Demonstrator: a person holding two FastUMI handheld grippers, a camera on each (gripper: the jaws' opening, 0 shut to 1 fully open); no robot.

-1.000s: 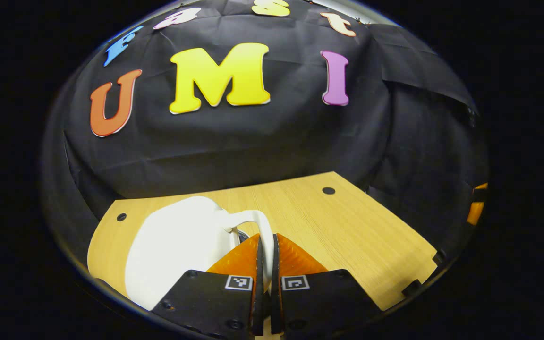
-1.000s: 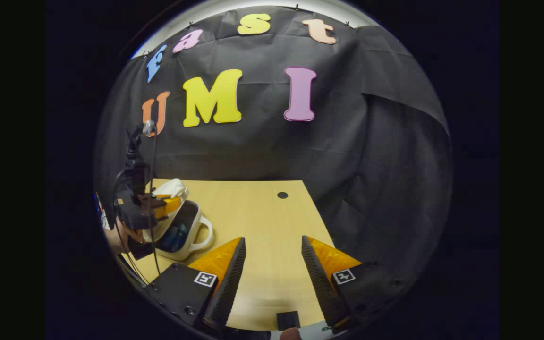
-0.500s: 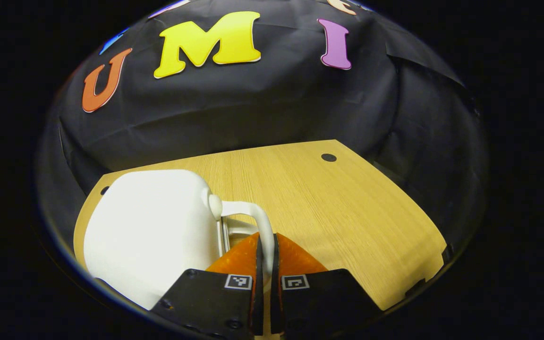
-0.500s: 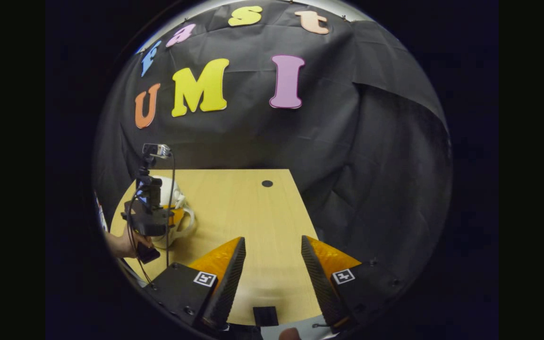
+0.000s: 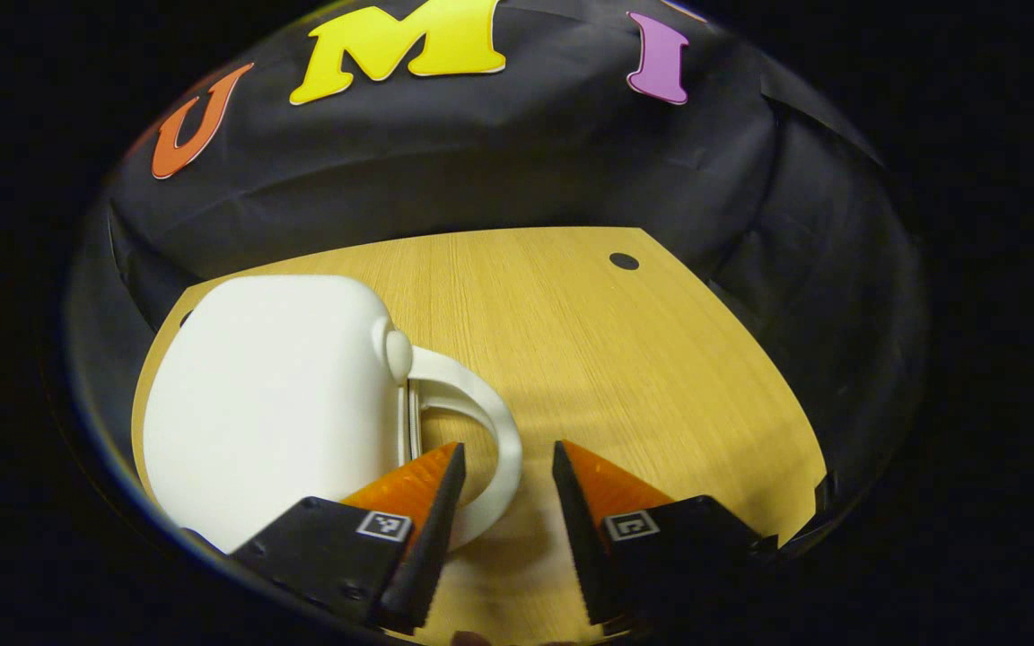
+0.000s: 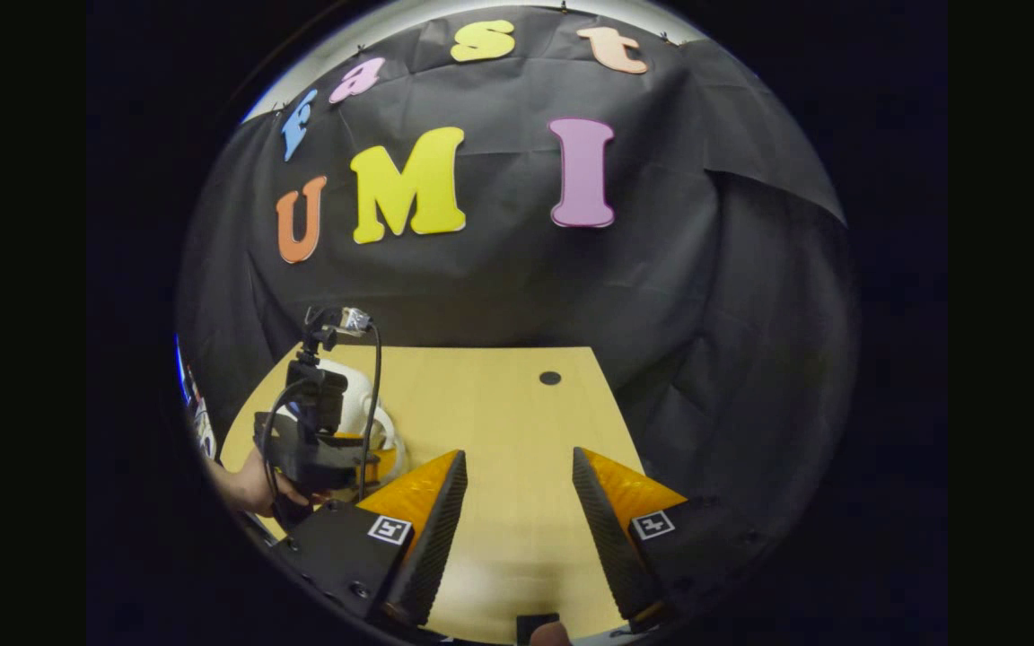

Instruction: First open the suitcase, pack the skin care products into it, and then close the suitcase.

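Left gripper view: the white suitcase (image 5: 270,404) is seen lying flat on the wooden surface (image 5: 625,377), lid down, with only a thin seam visible on the handle side. Its loop handle (image 5: 481,431) sticks out toward the camera. The left claw (image 5: 501,462) is spread, and the handle loop passes between the two fingers with a gap on each side, so nothing is gripped. Skin care products cannot be made out here; if packed, they are hidden under the lid. Step is judged as the tail end of the closing step: the case looks shut and the handle is let go. Whether the lid is fully seated cannot be told from the seam alone. Right gripper view: the right claw (image 6: 517,484) is held spread and empty over bare surface (image 6: 499,404), well apart from the case. Farther off at the left, the other gripper (image 6: 319,453) and the hand (image 6: 252,484) holding it are seen in front of the suitcase (image 6: 351,395), which is mostly covered by them. Next move, as a judgement: the left claw is to be drawn straight back so the fingers clear the handle loop without dragging the case; if the lid is not seated, a downward press on the top shell is called for first.
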